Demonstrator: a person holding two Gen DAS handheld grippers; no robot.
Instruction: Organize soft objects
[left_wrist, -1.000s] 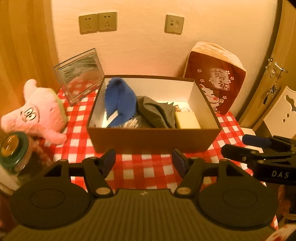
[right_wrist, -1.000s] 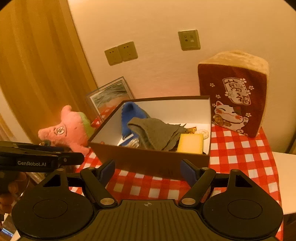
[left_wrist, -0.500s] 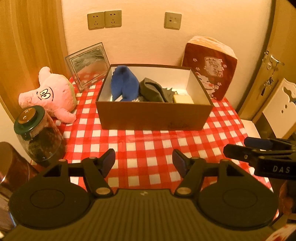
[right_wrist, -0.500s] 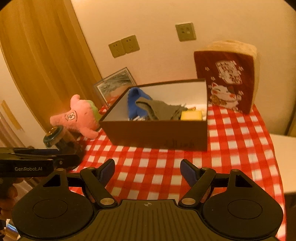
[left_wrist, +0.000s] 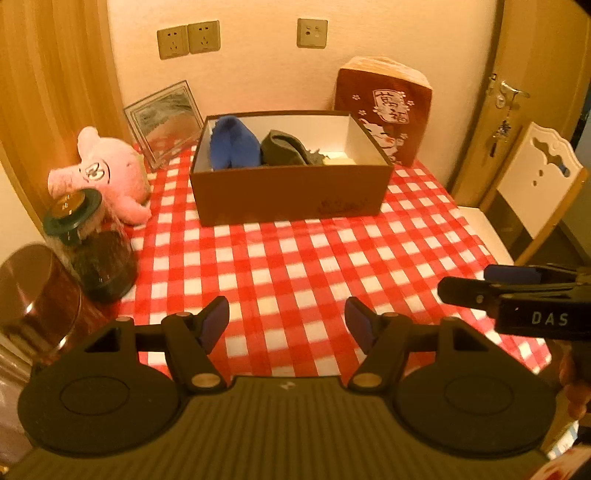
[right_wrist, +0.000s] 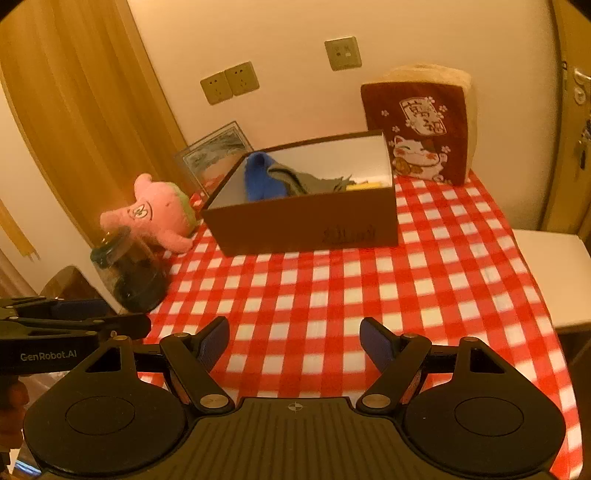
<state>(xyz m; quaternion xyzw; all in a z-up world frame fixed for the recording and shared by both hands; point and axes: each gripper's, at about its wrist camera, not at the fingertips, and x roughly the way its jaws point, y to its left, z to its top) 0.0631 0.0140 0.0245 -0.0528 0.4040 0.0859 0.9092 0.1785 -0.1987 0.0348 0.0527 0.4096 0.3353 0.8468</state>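
Already your brown cardboard box (left_wrist: 291, 192) holds blue and grey cloths; the pink plush toy (left_wrist: 107, 173) lies outside, left of it. Both grippers' jaws stand wide, empty.

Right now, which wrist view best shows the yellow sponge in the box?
Neither shows it well. The right wrist view is better: the yellow sponge peeks above the box wall. In the left wrist view only a pale sliver shows.

Box (left_wrist: 291, 195) wall hides yellow item (right_wrist: 365, 185) (mostly).
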